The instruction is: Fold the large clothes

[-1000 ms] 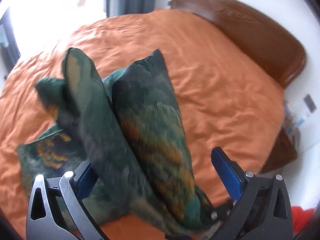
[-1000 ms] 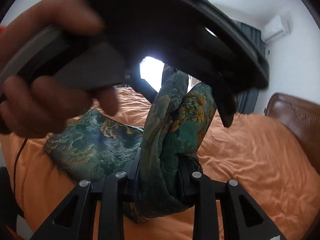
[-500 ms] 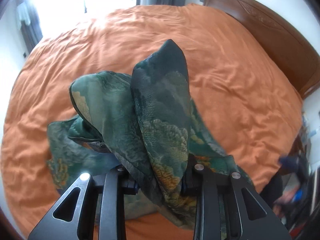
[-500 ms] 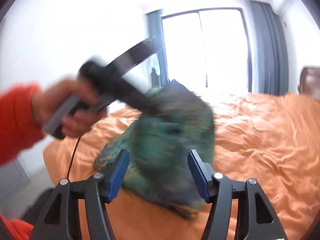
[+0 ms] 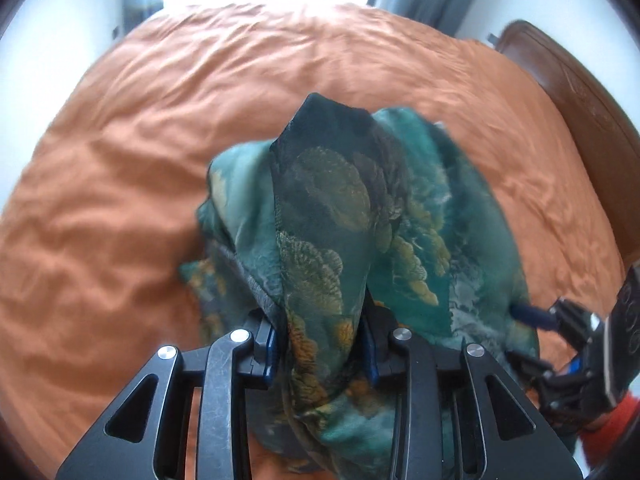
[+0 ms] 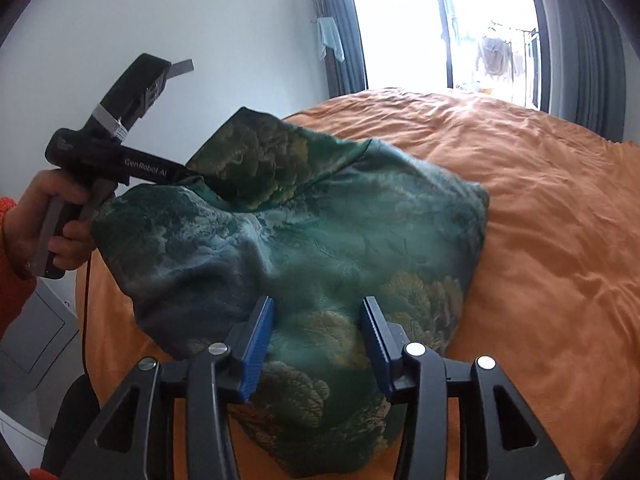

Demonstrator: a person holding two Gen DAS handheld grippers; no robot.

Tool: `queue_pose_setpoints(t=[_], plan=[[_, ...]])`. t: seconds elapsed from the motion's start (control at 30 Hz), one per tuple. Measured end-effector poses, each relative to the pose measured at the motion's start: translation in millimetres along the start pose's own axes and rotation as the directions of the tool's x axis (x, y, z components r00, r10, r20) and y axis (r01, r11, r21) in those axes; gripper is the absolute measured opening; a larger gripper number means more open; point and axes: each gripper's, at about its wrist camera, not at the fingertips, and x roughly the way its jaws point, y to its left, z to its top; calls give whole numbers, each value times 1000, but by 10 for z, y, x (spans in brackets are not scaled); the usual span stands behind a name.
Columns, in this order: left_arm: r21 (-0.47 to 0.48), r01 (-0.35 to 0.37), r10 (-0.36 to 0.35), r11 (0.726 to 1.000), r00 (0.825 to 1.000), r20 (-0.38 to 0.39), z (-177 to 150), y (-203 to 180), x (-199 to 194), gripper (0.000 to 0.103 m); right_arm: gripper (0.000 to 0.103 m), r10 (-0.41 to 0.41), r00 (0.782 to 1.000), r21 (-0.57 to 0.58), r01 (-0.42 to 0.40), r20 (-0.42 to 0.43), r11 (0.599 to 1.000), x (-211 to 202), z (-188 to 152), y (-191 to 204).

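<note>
- The dark green silky garment printed with gold and teal foliage lies in a loose heap near the near edge of the bed, on the rumpled orange bedspread, with one bunched part lifted off the heap.
- From your left wrist camera, that lifted part of the garment rises as a pointed fold straight up from between the fingers, and the rest spreads behind and to the right of it over the orange bedspread.
- Your left gripper is clamped on the fabric: both blue pads press against the bunched cloth, with no gap showing.
- In the right wrist view you see the same left gripper from the side, its black fingers buried in a raised corner of the garment, and your left hand wrapped around its handle.
- Your right gripper stands with its blue-padded fingers spread apart over the near part of the garment; cloth shows between them, and they grip nothing.
- From the left wrist camera the right gripper shows at the right edge, blurred, beside the heap.
- A dark brown wooden headboard runs along the right side of the bed.
- Beyond the bed, a bright window with grey curtains fills the far wall.
</note>
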Motion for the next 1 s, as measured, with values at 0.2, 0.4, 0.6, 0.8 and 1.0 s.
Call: queue_pose_setpoints(t=[0.2,0.4,0.6,0.8,1.0], plan=[[-105,50,-48,993,999,17,-229,382,412,44,45,3,995,39,1,-99,999,814,-197,90],[-104,98,-94,990,995,44,-204,454,249,64,45,-23,993,9,25,-115,1000,831,-139,142],[-140,150,-136,979,985,106,-262,702,-210,67,46,-8,1000,36,8,5,999,202,340,371],[-191,99,-66,977,982,174,-563,766,-477,77,46,75,997,-28,-75,9,997,576,604,1008],[-214,94,-44,972,973,227,-1116,731,-691,87,47,29,994,-72,-36,-103,997,1298,163,1110]])
